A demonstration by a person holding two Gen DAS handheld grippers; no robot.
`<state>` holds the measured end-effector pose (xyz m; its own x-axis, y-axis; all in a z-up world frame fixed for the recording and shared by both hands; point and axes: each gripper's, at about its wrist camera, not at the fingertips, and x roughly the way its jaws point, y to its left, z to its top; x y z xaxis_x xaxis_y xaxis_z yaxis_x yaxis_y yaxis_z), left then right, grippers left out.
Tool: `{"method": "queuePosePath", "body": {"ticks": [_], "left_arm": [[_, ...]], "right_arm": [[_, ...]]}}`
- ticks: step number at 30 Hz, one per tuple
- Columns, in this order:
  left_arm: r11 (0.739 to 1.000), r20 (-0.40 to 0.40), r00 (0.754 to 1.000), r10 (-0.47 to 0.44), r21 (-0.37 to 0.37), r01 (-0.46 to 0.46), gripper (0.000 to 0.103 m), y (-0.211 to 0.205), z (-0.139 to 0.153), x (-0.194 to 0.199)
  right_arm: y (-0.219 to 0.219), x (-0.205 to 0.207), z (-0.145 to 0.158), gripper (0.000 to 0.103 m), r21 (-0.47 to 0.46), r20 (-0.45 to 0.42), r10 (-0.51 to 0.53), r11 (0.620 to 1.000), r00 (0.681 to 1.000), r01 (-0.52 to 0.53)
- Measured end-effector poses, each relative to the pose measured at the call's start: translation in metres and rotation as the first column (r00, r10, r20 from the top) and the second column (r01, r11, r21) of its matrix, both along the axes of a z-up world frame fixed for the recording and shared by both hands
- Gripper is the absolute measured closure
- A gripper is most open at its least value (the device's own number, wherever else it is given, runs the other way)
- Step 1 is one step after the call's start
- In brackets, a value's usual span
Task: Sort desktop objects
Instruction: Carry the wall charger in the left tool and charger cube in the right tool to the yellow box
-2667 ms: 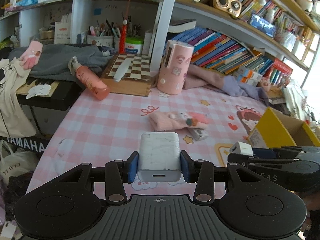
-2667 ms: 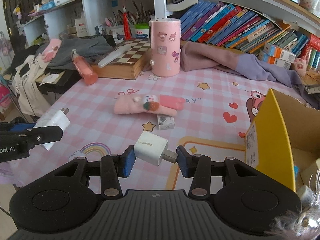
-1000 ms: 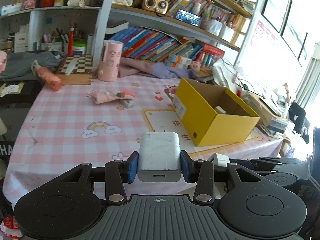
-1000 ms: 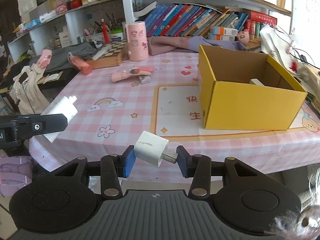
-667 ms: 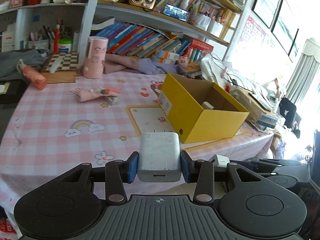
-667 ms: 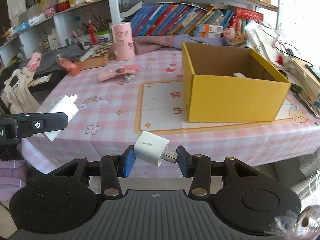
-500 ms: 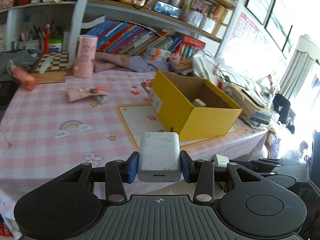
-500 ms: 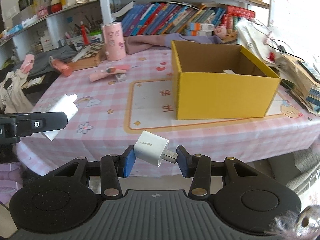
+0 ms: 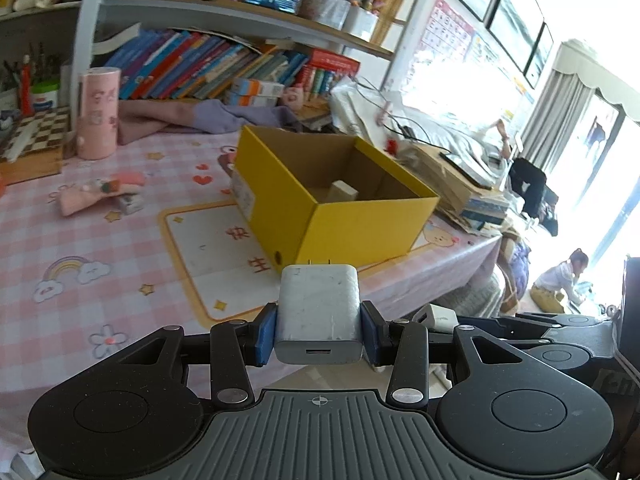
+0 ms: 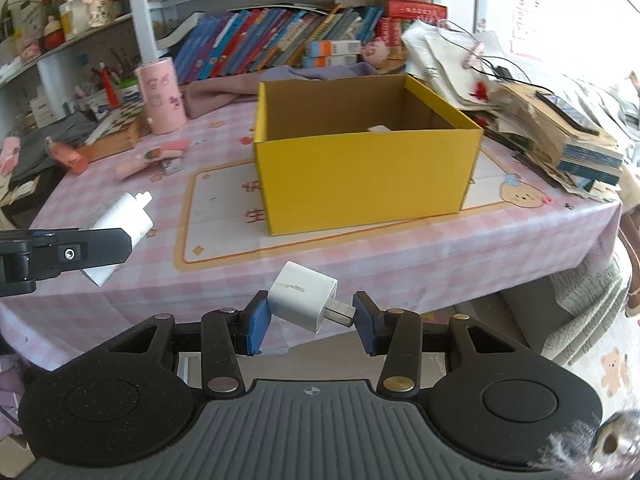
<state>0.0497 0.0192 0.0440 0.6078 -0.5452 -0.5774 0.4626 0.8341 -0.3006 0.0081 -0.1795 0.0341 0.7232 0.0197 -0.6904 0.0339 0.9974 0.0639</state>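
Your grey-white charger (image 9: 318, 314) clamped upright, prongs forward, your small white plug (image 10: 303, 296) pinched tilted, the open yellow box (image 10: 366, 168) on the table, one pale item inside.

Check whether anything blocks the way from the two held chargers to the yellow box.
Nothing visible does. The grey charger and the small white charger face the yellow box across bare tablecloth; its top is open, only its near wall to clear.

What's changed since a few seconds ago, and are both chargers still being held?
Both grippers have swung away from the pink cup toward the yellow box, which now fills both views. Unchanged: the left gripper still clamps the grey charger, the right gripper the small white charger.
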Motion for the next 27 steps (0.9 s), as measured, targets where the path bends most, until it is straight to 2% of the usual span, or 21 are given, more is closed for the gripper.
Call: {"method": "queuePosePath", "body": {"ticks": [27], "left_arm": [[0.99, -0.041, 0.99, -0.137, 0.027, 0.138, 0.062, -0.08, -0.006, 0.03]], "right_arm": [[-0.065, 0.02, -0.013, 0.061, 0.043, -0.064, -0.056, 0.997, 0.996, 0.059]]}}
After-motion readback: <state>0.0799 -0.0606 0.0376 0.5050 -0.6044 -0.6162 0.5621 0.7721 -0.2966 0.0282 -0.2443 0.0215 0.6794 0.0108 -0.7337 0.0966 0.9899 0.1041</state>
